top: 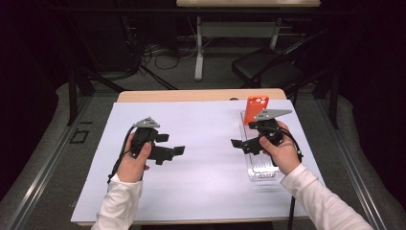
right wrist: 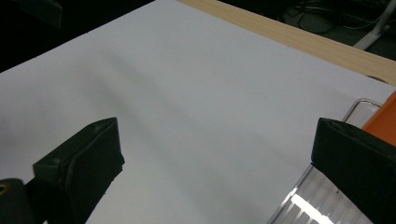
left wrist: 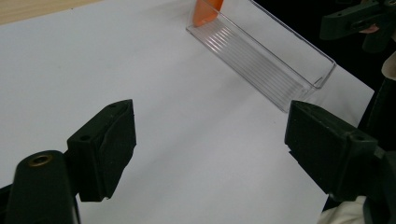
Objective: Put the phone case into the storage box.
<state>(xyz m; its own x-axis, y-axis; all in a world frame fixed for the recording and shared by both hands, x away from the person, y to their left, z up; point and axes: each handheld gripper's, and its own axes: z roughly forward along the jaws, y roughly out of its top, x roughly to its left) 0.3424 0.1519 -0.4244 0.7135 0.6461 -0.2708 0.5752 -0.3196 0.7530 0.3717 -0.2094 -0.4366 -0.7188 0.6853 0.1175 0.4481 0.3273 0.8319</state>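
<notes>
High view: both grippers (top: 178, 151) (top: 238, 143) open, seemingly empty.

A white sheet (top: 201, 158) covers the wooden table (top: 191, 95); a black chair (top: 268, 67) stands beyond.

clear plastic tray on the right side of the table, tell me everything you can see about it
The clear plastic tray is a long, narrow, see-through trough with low straight walls, rounded corners and a ribbed floor that catches glints of light. It lies flat on the white sheet, lengthwise away from the person. An orange phone case stands upright in its far end; the rest of it holds nothing. The right gripper hovers over its middle with jaws wide apart, not gripping it.
</notes>
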